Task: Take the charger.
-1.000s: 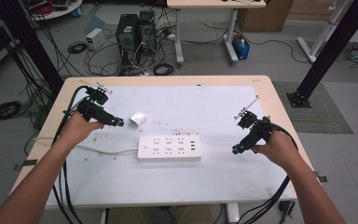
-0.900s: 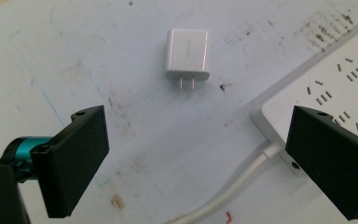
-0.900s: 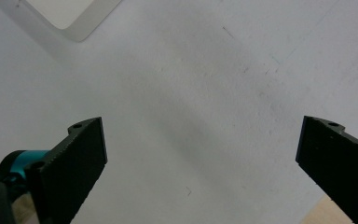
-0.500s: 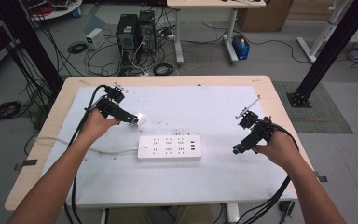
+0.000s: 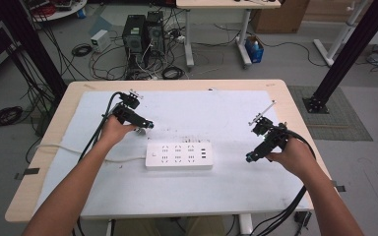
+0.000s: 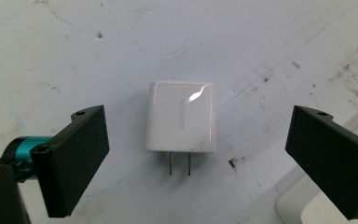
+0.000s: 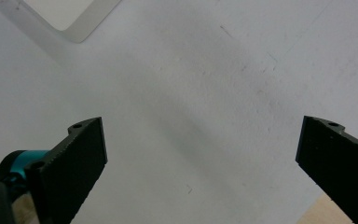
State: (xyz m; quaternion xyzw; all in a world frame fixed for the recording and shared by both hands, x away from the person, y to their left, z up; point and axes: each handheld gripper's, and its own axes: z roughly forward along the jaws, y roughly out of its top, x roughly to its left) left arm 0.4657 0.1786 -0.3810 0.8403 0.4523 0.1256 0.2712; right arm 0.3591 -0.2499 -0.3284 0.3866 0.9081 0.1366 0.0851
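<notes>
High view, left gripper (image 5: 146,125): I held it over the white mat (image 5: 226,187) on the bench (image 5: 295,98), its jaws above the white charger (image 5: 140,130), just beyond the power strip (image 5: 179,156).
High view, right gripper (image 5: 250,158): I held it low over the mat, jaw tips just beside the strip's far end.
Left gripper view, jaws: they stood wide apart, gripping nothing.
Left gripper view, charger (image 6: 180,116): it lay flat between my jaws, touching neither, its two prongs (image 6: 179,164) pointing back at me; a corner of the strip (image 6: 303,207) sat beside one jaw.
Right gripper view, jaws: wide apart over bare mat (image 7: 191,116).
Right gripper view, strip (image 7: 70,14): a corner lay well ahead of the jaws.
</notes>
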